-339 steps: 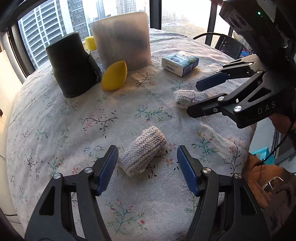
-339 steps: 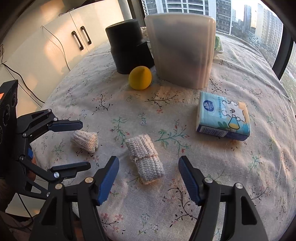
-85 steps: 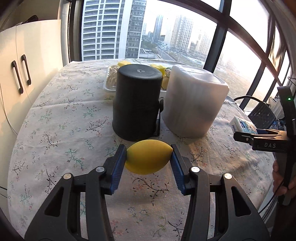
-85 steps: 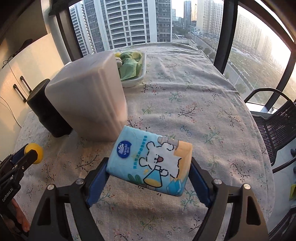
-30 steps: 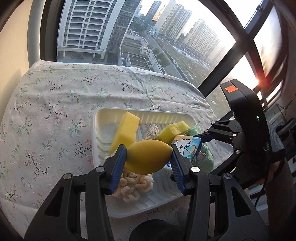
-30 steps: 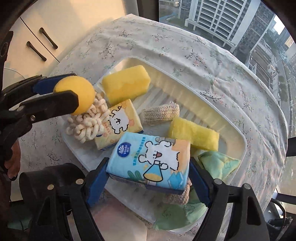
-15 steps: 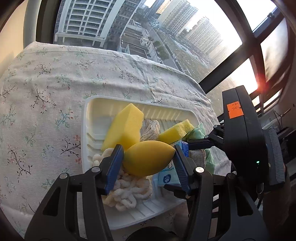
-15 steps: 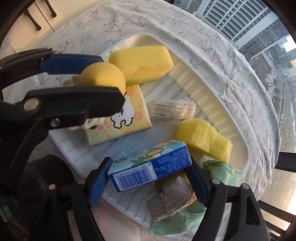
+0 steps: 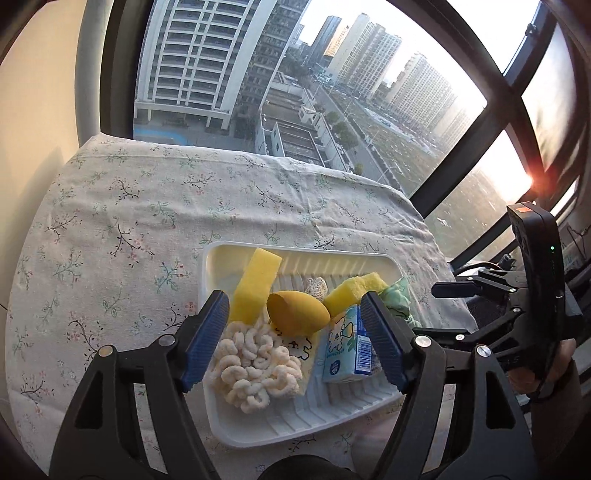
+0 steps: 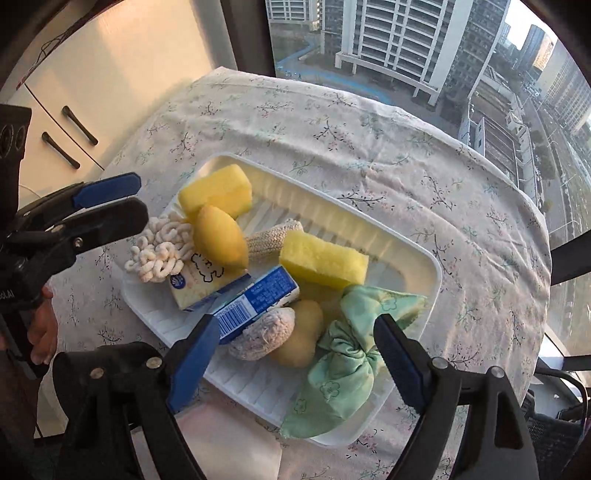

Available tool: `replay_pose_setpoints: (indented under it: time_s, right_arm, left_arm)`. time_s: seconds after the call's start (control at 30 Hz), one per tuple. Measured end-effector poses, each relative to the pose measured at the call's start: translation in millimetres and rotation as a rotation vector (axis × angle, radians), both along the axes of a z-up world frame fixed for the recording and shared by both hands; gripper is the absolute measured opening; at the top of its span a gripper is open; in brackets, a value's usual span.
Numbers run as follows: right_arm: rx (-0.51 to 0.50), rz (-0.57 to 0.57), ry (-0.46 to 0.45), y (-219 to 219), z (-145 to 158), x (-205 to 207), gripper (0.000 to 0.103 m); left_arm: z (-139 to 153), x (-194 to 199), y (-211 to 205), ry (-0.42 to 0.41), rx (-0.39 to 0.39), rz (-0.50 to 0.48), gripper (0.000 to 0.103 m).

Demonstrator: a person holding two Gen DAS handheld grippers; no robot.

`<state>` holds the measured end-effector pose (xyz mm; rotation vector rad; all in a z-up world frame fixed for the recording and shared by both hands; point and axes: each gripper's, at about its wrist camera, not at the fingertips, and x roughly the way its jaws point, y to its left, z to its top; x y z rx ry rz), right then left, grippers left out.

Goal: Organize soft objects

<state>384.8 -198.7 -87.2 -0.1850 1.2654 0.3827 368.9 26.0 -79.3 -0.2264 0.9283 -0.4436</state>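
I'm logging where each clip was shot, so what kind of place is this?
Probably a room in a high-rise flat: large dark-framed windows look down on apartment towers, white cabinet doors stand at one side, and a table under a floral tablecloth holds a white tray of soft objects.

Two yellow sponges [image 10: 215, 192] [image 10: 323, 263], two tissue packs [image 10: 257, 302] [image 10: 201, 283]

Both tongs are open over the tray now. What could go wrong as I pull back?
The yellow egg sponge sits high on the yellow tissue pack and may roll. The blue tissue pack lies tilted by the right tongs, so a snag could tip it. The green cloth overhangs the tray rim.
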Motion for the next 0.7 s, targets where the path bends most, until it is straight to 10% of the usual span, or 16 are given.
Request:
replay_pose_setpoints:
  time_s: [0.23, 0.7]
  right_arm:
    - [0.054, -0.272, -0.015, -78.5, -12.1, -27.0, 0.087]
    - [-0.021, -0.470, -0.073, -128.3, -46.6, -171.8, 0.098]
  left_arm:
    - [-2.4, -20.9, 36.6, -0.077, 0.305, 0.252, 0.072]
    - [-51.8, -128.5, 90.0, 0.014, 0.352, 0.313, 0.084]
